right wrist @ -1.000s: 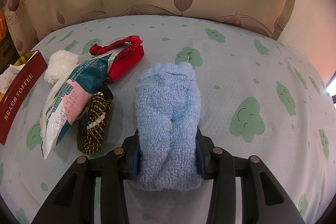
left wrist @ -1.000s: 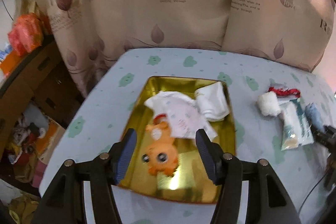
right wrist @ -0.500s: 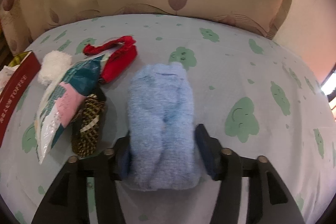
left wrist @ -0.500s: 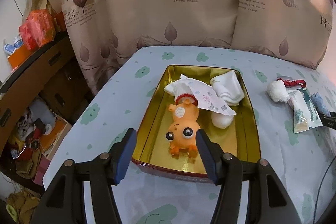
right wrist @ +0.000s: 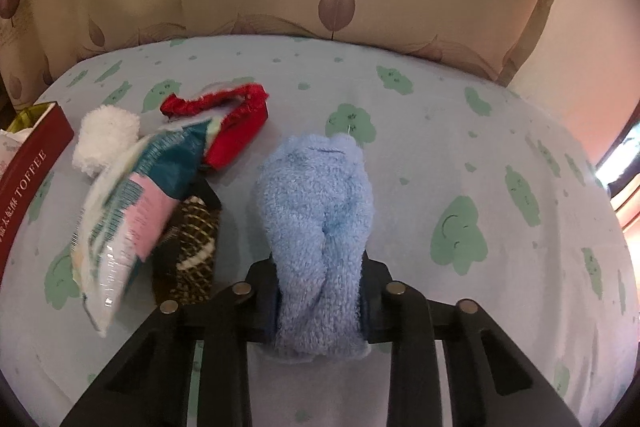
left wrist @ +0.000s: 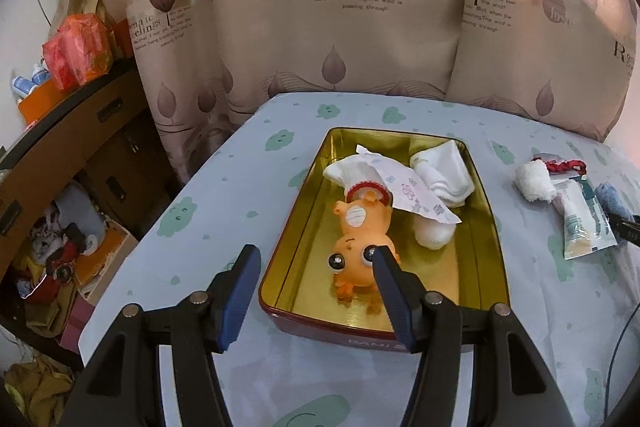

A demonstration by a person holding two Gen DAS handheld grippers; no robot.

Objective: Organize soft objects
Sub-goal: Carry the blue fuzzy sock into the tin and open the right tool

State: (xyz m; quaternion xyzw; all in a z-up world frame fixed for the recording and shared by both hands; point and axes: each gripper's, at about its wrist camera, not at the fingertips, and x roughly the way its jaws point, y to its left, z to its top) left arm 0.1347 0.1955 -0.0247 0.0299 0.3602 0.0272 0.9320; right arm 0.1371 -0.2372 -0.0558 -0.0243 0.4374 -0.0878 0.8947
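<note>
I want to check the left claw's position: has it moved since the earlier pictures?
Yes. The left claw has drawn back from the gold tin: earlier it hung over the orange toy, now outside the near rim.

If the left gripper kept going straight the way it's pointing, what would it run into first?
Most likely the orange toy lying in the gold tin. The open left gripper frames the toy's head between its fingers, though depth is hard to judge; the tin's near wall might come first.

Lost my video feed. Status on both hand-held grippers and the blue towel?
Right hand-held gripper closing, pads squeezing the blue towel. Left hand-held gripper open, empty, at the tin. Nothing blocking.
</note>
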